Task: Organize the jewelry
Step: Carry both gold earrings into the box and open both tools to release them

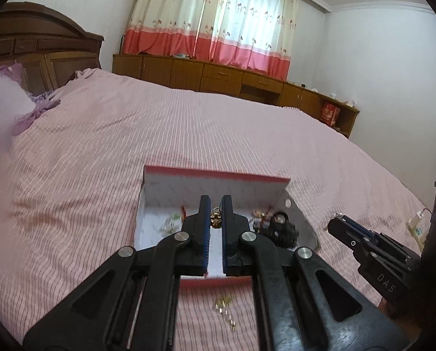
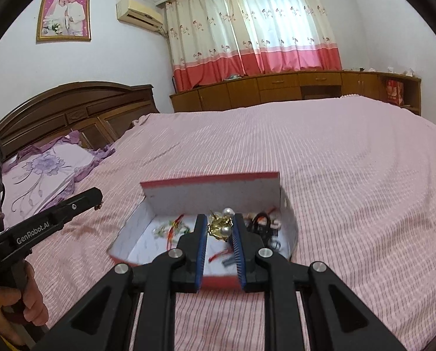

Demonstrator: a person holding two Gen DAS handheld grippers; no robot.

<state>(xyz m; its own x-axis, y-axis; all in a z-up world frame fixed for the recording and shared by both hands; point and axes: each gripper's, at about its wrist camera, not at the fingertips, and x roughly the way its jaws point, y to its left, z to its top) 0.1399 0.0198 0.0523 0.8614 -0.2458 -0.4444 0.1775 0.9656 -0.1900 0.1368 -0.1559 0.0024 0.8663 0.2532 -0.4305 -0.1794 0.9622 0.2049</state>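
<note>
Nearest to me, a short gold chain (image 1: 226, 307) lies loose on the pink striped bed (image 1: 159, 131), just on my side of the box and apart from it. My left hand (image 2: 27, 301) wraps the handle of the left gripper (image 1: 215, 201). Its jaws are pressed as tight as they go on a small gold trinket (image 1: 216, 220), pinched near the tips. My right gripper (image 2: 220, 218) has its jaws drawn close on a gold-and-pearl piece (image 2: 221, 226), with a blue pad against each side of it. I am holding both pieces over the box (image 1: 218, 172).

The box sits on the bed. It is red outside and white inside, with its far wall upright. Inside, toward the left, lies a tangle of green bits and red thread (image 2: 174, 228). In the right corner is a black bundle (image 1: 282, 228) with some small pale pieces beside it, too small for me to make out.

Further off to the left, a purple flowered pillow (image 2: 42, 169) rests against the dark wooden headboard (image 2: 80, 102). Beyond the bed, a low wooden cabinet (image 2: 276, 84) runs along the far wall. Above it hangs a cream curtain (image 2: 253, 29) with a pink and red hem. High on the left wall are an air conditioner (image 2: 139, 13) and a framed picture (image 2: 63, 14).
</note>
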